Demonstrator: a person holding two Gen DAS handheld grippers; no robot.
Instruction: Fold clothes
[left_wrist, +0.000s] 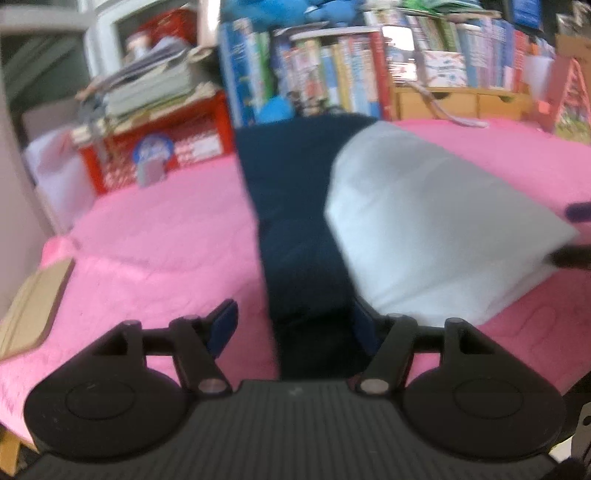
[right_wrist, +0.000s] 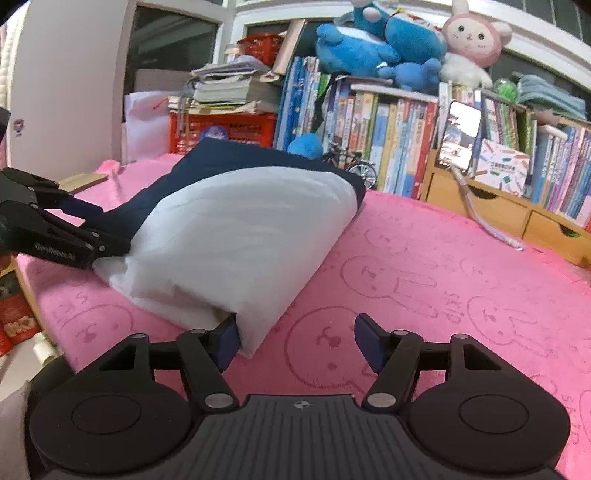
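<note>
A navy and white garment lies folded on the pink blanket; its navy part (left_wrist: 295, 229) runs down the middle of the left wrist view and its white part (left_wrist: 436, 229) lies to the right. My left gripper (left_wrist: 295, 325) is open, with the navy cloth lying between its fingers. In the right wrist view the white part (right_wrist: 236, 236) lies over the navy part (right_wrist: 229, 155). My right gripper (right_wrist: 295, 341) is open at the white corner, its left fingertip (right_wrist: 229, 341) touching the cloth. The left gripper also shows there, at the garment's left edge (right_wrist: 92, 242).
A pink rabbit-print blanket (right_wrist: 424, 280) covers the surface. Behind stand a bookshelf with books (right_wrist: 388, 136), wooden drawers (right_wrist: 491, 210), plush toys (right_wrist: 399, 40) and a red crate (right_wrist: 225, 129) with stacked papers. A cardboard piece (left_wrist: 33, 306) lies at the left edge.
</note>
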